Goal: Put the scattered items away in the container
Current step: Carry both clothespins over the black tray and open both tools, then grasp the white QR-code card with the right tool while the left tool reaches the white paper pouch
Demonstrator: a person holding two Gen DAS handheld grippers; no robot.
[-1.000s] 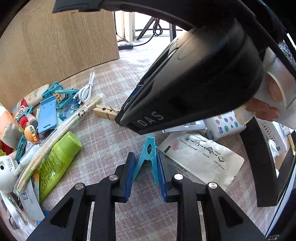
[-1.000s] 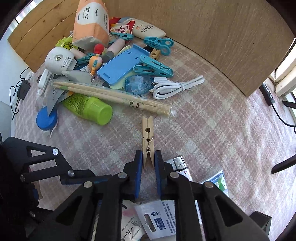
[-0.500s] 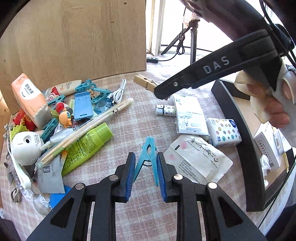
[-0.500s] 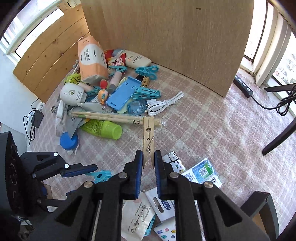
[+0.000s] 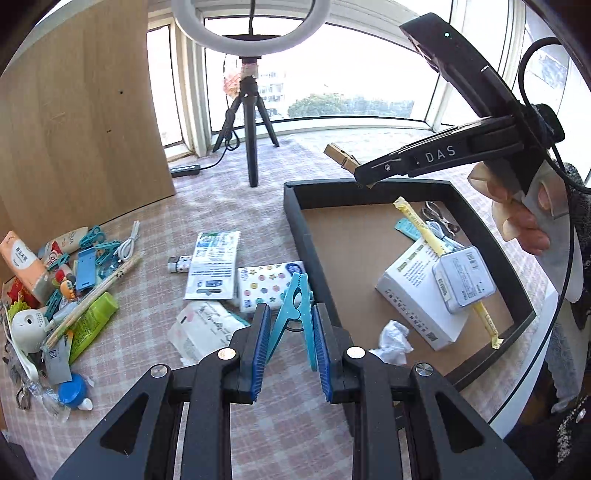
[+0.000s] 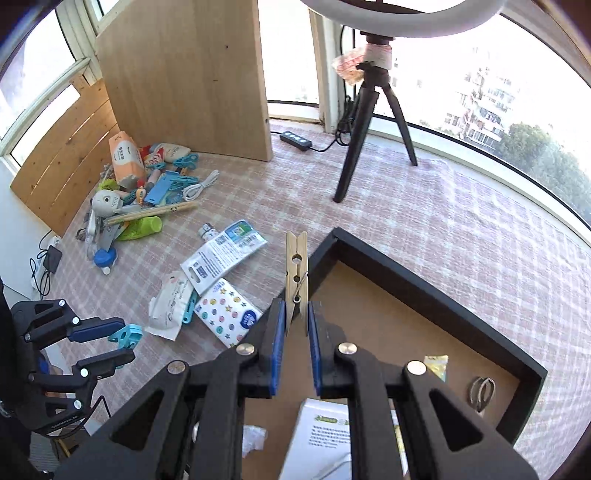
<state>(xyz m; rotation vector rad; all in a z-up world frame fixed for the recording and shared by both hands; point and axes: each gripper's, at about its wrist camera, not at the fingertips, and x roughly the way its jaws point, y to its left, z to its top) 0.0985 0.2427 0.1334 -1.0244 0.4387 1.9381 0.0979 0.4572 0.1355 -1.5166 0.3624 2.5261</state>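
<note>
Floor covering: a pink-and-white checked cloth (image 6: 461,229) spreads across the whole surface, reaching the window wall.
Windows: a curved run of glazing (image 5: 351,85) fills the far side; trees and apartment blocks (image 6: 491,110) show outside in bright daylight.
Panels: a tall light wooden board (image 6: 184,74) stands upright on the cloth; slatted wooden boards (image 6: 62,162) lean at the left edge.
Lighting gear: a white ring light (image 5: 251,27) sits on a black tripod (image 5: 249,125) near the window.
Power: a black power strip (image 6: 295,141) lies beside the board's foot, its cable running toward the tripod.
</note>
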